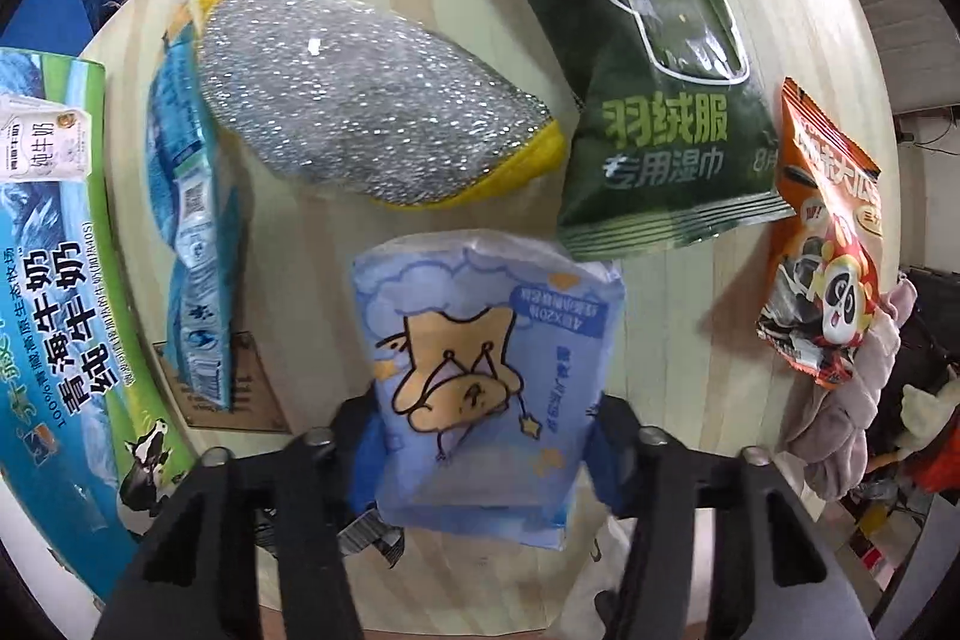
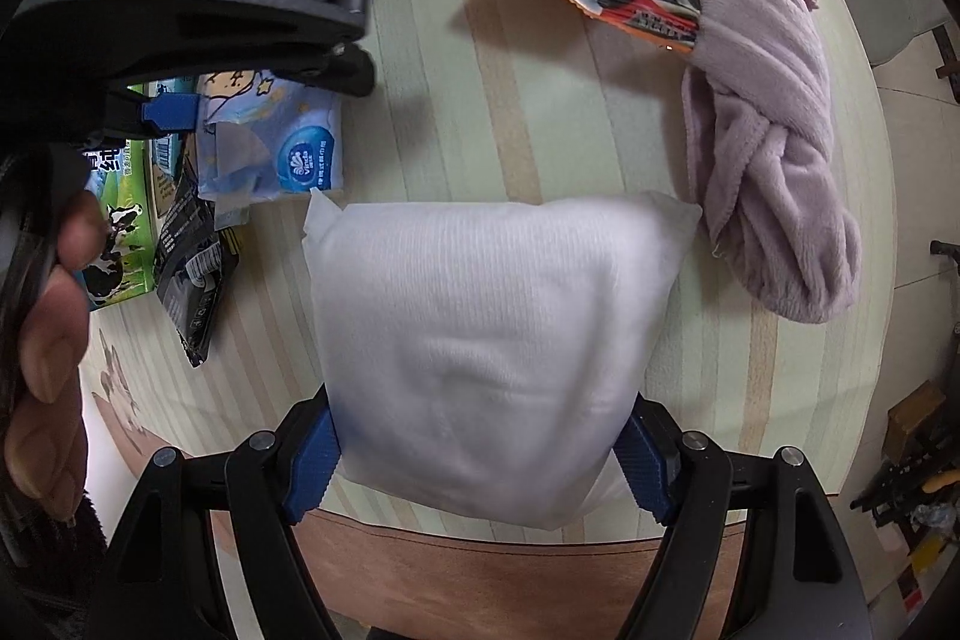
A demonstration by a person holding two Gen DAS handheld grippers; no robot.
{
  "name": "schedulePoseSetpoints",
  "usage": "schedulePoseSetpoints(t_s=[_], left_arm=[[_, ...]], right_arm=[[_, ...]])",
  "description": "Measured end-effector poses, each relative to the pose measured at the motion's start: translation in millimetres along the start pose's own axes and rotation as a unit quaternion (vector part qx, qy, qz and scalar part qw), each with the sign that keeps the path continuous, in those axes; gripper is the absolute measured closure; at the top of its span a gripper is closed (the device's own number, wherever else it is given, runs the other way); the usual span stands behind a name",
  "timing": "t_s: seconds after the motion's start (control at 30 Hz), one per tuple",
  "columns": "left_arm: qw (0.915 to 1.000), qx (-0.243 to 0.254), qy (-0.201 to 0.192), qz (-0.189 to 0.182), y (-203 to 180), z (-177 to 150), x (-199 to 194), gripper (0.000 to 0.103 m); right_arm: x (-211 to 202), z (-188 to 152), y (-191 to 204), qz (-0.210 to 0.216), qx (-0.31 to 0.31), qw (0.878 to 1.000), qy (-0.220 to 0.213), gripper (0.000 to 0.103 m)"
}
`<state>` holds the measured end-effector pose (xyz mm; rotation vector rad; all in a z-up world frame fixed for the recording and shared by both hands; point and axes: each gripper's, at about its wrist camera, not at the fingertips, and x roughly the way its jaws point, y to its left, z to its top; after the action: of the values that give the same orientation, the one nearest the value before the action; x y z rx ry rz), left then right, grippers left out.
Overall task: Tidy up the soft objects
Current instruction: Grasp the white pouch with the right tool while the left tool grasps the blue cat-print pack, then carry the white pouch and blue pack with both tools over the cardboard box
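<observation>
My left gripper (image 1: 480,454) is shut on a light blue tissue pack (image 1: 480,376) with a cartoon print and holds it above the striped table (image 1: 678,340). The same pack (image 2: 276,142) and the left gripper's body (image 2: 198,10) show at the left of the right wrist view. My right gripper (image 2: 480,466) is shut on a white soft pack (image 2: 492,340). A silver and yellow scouring sponge (image 1: 360,106), a dark green wet-wipe pack (image 1: 648,70), an orange panda snack bag (image 1: 828,244) and a twisted mauve towel (image 2: 774,148) lie on the table.
A milk carton box (image 1: 66,280) lies at the left, with a blue plastic packet (image 1: 192,196) beside it. A dark packet (image 2: 192,280) lies near the box. The table's near edge (image 2: 480,562) is below my right gripper. Clutter sits on the floor at the right.
</observation>
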<state>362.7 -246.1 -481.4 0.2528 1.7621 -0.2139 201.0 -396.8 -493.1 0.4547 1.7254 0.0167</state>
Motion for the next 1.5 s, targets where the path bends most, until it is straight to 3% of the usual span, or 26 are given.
schedulePoseSetpoints(t_s=[0.2,0.63,0.8,0.93,1.17,1.27,1.4,1.5], left_arm=[[0.9997,-0.010,-0.020,0.005,11.9,-22.8,-23.7,0.061],[0.9949,-0.044,-0.080,-0.044,53.2,-140.4,-73.9,0.061],[0.9882,-0.060,-0.123,-0.069,83.0,-176.5,-118.7,0.061],[0.9784,-0.079,-0.163,-0.099,93.1,-175.9,-154.8,0.061],[0.9652,-0.102,-0.206,-0.125,179.7,-179.8,-215.2,0.061],[0.9658,-0.113,-0.210,-0.102,225.2,-167.5,-226.1,0.061],[0.9683,-0.134,-0.184,-0.104,290.6,-139.8,-217.6,0.061],[0.9708,-0.145,-0.154,-0.114,332.7,-111.8,-201.5,0.061]], right_arm=[[-2.6,-8.3,2.5,0.000,-0.002,1.000,-0.007,0.028],[-18.6,-50.9,11.0,0.036,-0.009,0.999,-0.018,0.034],[-48.9,-71.3,24.2,0.061,-0.018,0.997,-0.038,0.034],[-85.3,-80.8,43.1,0.093,-0.029,0.994,-0.052,0.034],[-159.4,-75.6,139.2,0.138,-0.094,0.981,-0.094,0.034],[-176.6,-62.8,202.0,0.139,-0.122,0.977,-0.109,0.034],[-179.8,-33.4,283.9,0.110,-0.147,0.974,-0.131,0.034],[-159.2,-5.0,337.9,0.084,-0.149,0.978,-0.121,0.034]])
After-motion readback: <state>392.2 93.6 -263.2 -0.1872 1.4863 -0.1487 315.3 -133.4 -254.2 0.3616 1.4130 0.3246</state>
